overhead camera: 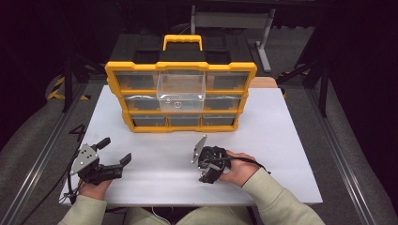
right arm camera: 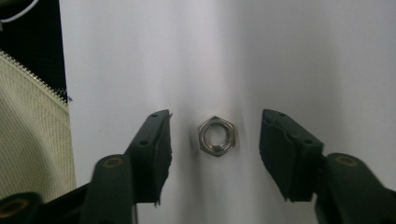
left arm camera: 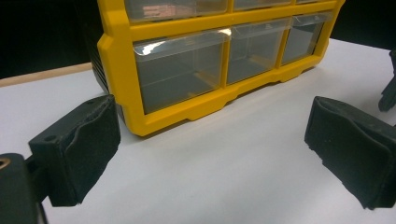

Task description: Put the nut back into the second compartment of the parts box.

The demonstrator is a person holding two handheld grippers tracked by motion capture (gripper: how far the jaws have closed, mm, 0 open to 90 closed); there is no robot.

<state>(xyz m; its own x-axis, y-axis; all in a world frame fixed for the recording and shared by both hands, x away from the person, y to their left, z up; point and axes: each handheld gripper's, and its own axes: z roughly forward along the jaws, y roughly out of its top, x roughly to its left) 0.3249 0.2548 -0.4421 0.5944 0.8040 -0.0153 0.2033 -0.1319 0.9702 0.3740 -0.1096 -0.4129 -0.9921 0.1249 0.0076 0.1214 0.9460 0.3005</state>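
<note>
1. Nut point(right arm camera: 215, 136) lies flat on the white table point(overhead camera: 281, 140), centred between the right gripper point(right arm camera: 215, 140) jaws, spread and empty, ready to close.
2. Left gripper point(overhead camera: 115, 151) rests parted, empty, facing the yellow organizer point(overhead camera: 181, 96).
3. Middle drawer point(overhead camera: 181, 91) stands pulled out, probably to receive the nut.

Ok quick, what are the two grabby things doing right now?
Left hand-held gripper: open, holding nothing.
Right hand-held gripper: open, a nut lying between its jaws, not gripped.
</note>
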